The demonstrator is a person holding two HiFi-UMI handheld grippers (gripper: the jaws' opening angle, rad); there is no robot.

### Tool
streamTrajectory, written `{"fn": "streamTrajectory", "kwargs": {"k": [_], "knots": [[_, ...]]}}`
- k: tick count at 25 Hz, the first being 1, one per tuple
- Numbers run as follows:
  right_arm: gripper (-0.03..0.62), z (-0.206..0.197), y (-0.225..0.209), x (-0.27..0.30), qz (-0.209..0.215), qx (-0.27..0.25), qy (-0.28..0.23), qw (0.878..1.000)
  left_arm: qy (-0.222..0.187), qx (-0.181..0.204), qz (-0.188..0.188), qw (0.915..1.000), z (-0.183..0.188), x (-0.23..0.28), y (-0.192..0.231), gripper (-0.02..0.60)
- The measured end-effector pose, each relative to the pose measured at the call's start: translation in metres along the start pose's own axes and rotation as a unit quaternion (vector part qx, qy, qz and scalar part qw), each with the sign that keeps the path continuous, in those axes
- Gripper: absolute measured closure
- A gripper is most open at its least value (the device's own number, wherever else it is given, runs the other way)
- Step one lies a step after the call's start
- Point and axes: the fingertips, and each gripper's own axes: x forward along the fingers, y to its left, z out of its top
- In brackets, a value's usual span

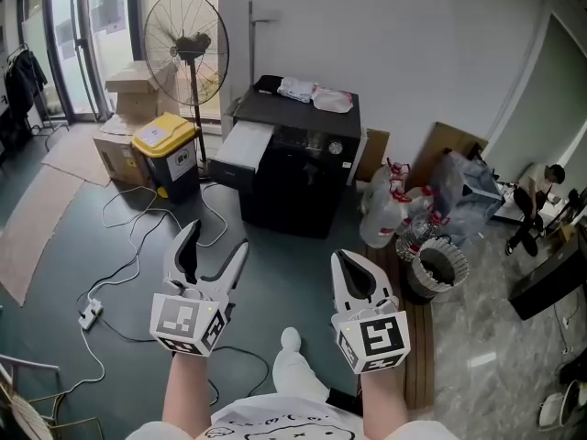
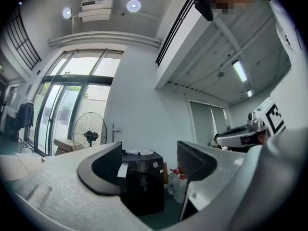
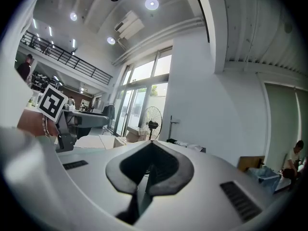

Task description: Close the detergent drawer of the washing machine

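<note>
A black washing machine stands against the far wall with white cloths on top. Its white detergent drawer sticks out from the upper left corner. In the left gripper view the machine shows between the jaws, far off, with the drawer still out. My left gripper is open and holds nothing, well short of the machine. My right gripper is shut on nothing and held at about the same distance. In the right gripper view its pads lie together.
A standing fan, a yellow bin and cardboard boxes stand left of the machine. Cables and a power strip lie on the floor. Detergent bottles and a wastebasket sit at the right.
</note>
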Motion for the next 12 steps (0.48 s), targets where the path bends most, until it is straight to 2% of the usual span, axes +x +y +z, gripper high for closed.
{"fn": "streamTrajectory", "kwargs": {"k": [12], "knots": [[0.6,-0.006,-0.055,0.108,0.032,0.011,-0.003,0.999,0.021,0.0,0.011,0.9997,-0.019,0.107,0.033,0.238]]}}
